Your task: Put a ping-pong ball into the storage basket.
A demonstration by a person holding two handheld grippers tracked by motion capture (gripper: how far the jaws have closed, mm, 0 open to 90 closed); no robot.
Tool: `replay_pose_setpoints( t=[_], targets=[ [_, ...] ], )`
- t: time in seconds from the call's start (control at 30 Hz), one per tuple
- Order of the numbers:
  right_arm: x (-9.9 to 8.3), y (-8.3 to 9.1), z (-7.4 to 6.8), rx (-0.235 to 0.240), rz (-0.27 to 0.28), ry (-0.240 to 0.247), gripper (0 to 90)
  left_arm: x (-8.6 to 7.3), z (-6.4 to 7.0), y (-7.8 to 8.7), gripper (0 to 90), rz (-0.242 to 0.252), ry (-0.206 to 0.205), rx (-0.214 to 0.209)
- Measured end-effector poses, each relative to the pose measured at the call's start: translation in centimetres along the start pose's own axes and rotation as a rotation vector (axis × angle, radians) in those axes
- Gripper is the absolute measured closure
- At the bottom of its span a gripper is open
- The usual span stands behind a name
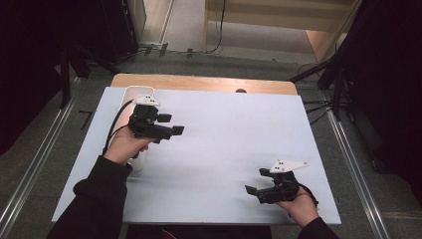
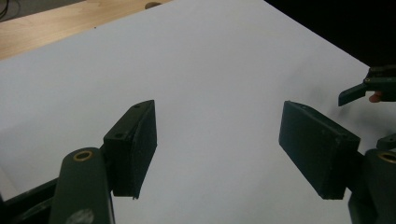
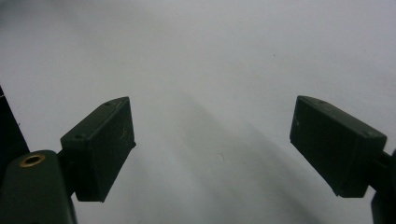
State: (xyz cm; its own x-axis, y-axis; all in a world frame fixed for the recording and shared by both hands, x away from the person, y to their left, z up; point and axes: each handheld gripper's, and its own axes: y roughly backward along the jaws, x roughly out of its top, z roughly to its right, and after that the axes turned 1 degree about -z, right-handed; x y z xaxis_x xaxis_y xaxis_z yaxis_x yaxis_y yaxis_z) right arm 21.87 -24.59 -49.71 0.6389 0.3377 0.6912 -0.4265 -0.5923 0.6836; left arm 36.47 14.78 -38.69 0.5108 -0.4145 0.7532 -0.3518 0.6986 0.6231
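Grippers: 2, left gripper (image 1: 171,124) and right gripper (image 1: 255,188), both spread wide, empty, above white sheet (image 1: 224,134).

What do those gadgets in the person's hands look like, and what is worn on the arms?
Both tongs, left tongs and right tongs, are black with flat block-shaped jaws and brass-coloured screw holes. Each carries a pale three-cornered plate; a black cable trails from the left. The sleeves are black.
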Motion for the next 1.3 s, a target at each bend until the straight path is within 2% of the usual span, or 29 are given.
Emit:
replay_pose_setpoints(
  t=[0.13,0.63,1.03,1.3],
  targets=[
    [0.0,0.0,0.1,-0.002,0.001,0.003,12.4,-0.4,0.2,0.0,25.3,-0.001,-0.003,-0.003],
    [0.0,0.0,0.0,-0.002,-0.003,0.000,12.3,-1.9,1.7,-0.3,25.3,0.004,-0.050,-0.011],
    [0.0,0.0,0.0,-0.004,-0.005,0.003,12.3,-3.4,2.5,-0.3,25.2,-0.017,-0.092,-0.020],
    [0.0,0.0,0.0,-0.004,-0.006,0.004,12.4,-4.8,2.8,-0.5,25.3,-0.031,-0.105,-0.025]
  ],
)
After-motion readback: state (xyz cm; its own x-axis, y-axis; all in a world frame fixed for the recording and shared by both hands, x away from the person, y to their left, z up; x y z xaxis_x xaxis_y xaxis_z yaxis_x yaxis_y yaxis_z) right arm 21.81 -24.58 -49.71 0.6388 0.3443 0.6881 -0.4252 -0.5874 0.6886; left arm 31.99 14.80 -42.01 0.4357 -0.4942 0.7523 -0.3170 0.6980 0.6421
